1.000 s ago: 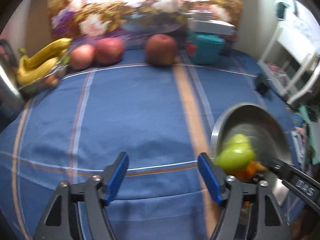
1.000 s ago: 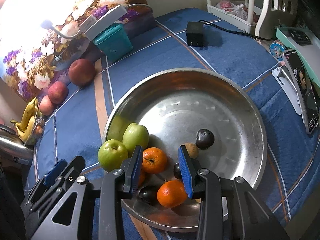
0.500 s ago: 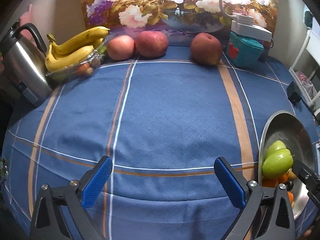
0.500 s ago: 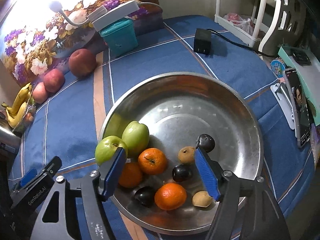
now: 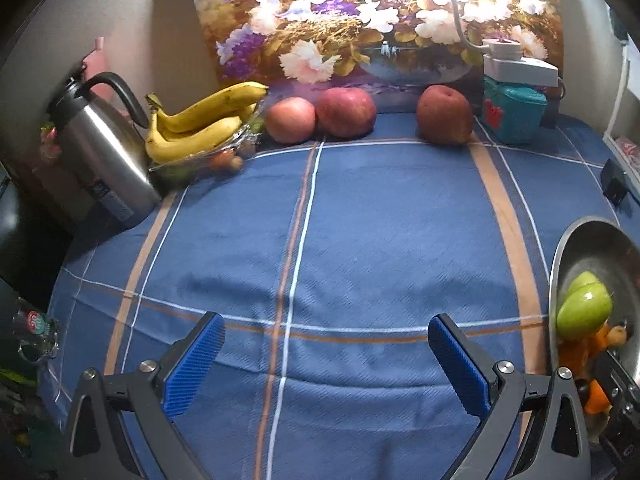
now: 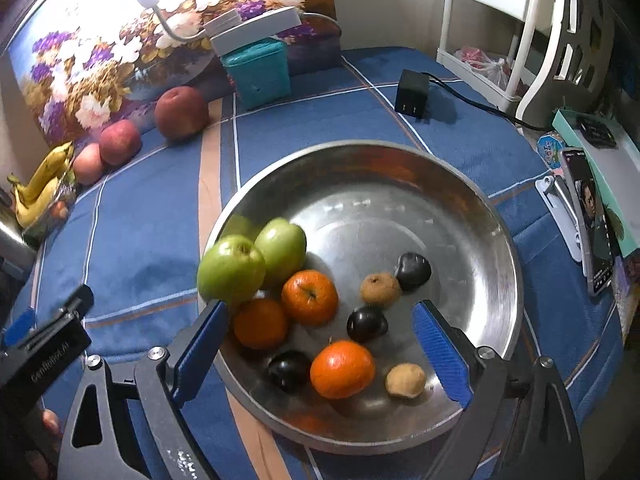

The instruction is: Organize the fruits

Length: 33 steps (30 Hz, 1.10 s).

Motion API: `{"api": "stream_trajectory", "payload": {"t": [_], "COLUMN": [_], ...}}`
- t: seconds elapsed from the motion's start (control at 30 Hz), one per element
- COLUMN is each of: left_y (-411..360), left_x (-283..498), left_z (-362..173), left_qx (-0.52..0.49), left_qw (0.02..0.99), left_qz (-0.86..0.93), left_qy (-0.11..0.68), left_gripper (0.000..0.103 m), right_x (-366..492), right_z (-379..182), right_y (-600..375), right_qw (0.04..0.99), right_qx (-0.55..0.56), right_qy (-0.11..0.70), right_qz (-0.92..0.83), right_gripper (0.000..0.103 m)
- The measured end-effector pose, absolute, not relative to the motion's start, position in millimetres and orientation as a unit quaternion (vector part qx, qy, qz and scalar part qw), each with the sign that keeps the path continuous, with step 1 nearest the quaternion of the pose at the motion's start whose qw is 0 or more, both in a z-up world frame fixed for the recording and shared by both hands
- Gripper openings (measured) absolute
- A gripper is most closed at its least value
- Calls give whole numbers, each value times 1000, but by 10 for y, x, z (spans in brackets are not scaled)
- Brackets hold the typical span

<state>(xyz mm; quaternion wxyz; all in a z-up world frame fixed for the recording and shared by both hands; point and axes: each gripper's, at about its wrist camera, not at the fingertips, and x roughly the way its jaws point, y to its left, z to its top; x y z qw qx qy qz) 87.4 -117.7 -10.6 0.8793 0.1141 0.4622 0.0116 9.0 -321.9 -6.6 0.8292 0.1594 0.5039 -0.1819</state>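
Both released: right gripper (image 6: 320,354) just spread wider above oranges (image 6: 309,297) and green apples (image 6: 231,269) in metal bowl (image 6: 460,196) (nothing clamped), left gripper (image 5: 326,364) wide over bare blue surface (image 5: 380,220).

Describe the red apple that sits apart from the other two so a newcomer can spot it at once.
Start at the floral painting propped at the table's back edge. Three red apples line its base; the lone apple sits beside the teal box, with a gap separating it from the touching pair near the bananas.
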Motion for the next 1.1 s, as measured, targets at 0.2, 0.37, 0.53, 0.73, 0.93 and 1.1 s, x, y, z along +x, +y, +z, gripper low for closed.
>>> {"api": "stream_trajectory", "payload": {"t": [0.2, 0.37, 0.53, 0.73, 0.93, 1.1], "left_y": [-1020, -826, -712, -654, -568, -546], "left_x": [770, 656, 471, 222, 34, -20], "left_z": [-189, -251, -220, -174, -140, -56], "left_qx": [123, 108, 109, 121, 123, 117], "left_qw": [862, 845, 842, 846, 850, 859], "left_qz": [30, 40, 43, 38, 34, 27], "left_qy": [491, 523, 526, 519, 511, 498], "left_gripper": [103, 103, 103, 103, 103, 103], "right_x": [-6, -89, -214, -386, -488, -502], "right_z": [-111, -114, -85, -130, -66, -12], "right_y": [-3060, -2893, -2733, -2544, -2439, -2462], "right_qw": [829, 831, 834, 832, 838, 842], "right_qx": [148, 136, 123, 117, 106, 111], "right_qy": [511, 517, 518, 526, 520, 511], "right_qz": [-170, -156, -147, -128, -128, -137], "right_gripper": [93, 93, 93, 93, 93, 93]}}
